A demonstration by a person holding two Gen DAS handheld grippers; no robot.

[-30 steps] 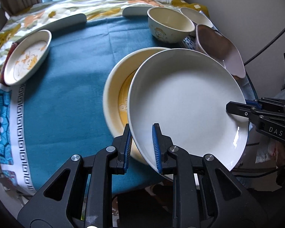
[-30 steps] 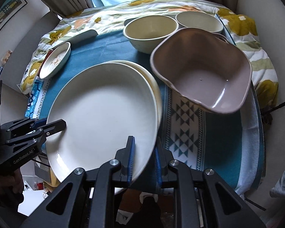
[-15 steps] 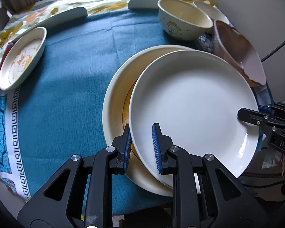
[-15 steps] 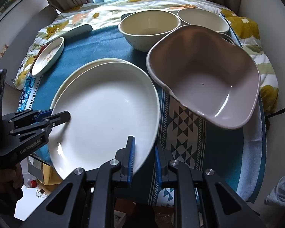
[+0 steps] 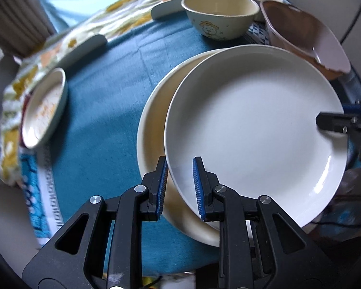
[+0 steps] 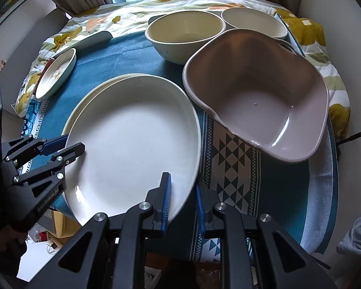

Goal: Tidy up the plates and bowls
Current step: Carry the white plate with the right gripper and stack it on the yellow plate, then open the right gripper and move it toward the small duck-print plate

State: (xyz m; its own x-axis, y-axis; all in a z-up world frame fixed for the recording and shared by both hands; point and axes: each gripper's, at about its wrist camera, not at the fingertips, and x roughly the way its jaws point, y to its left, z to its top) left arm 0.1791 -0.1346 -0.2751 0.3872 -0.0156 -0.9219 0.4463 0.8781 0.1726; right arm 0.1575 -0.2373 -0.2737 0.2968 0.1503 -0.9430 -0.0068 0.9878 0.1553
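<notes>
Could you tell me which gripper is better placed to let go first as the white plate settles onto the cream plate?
Probably the right gripper: its edge of the white plate overhangs the cream plate, while the left gripper sits above it.

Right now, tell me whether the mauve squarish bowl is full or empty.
Empty. The right wrist view looks straight into the mauve squarish bowl: bare glossy bottom with only highlights and a couple of tiny specks.

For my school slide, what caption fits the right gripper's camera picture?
Two grippers, right and left, hold a white plate over a cream plate, beside a brown bowl.
</notes>
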